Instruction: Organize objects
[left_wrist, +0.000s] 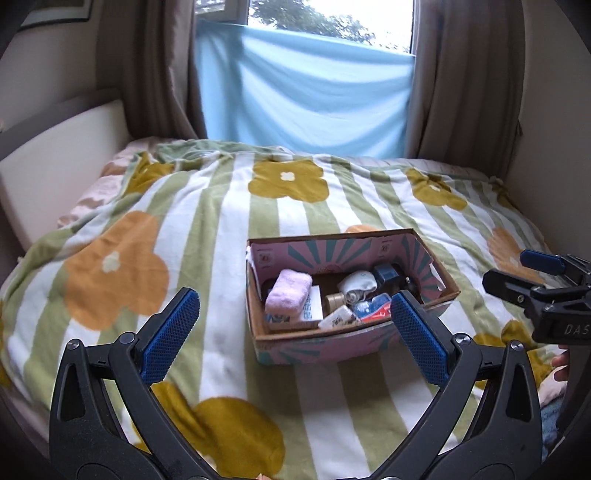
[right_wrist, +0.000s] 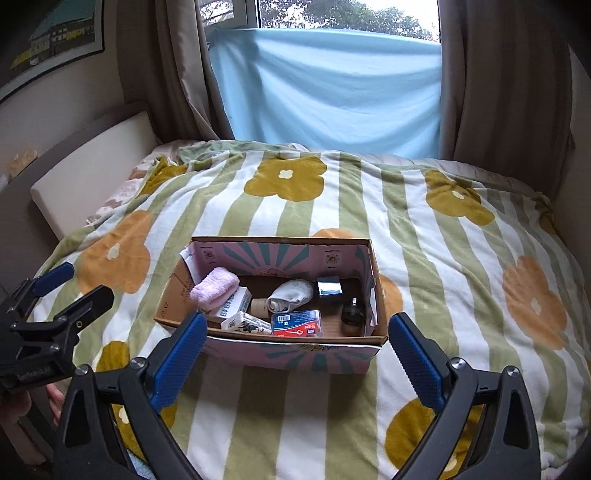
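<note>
With both the left hand-held gripper (left_wrist: 295, 317) and the right hand-held gripper (right_wrist: 297, 336) released and empty, the box (right_wrist: 295, 354) at 12 o'clock on the soft bed (right_wrist: 443, 258) could tip, spilling its 8 or so crowded items.

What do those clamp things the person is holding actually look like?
Both look alike. The left gripper and the right gripper each have two curved black plastic arms with silver pivot bolts, ending in blue pads with a fine grid texture. White lettering marks each black body. No cables or sleeves show.
</note>
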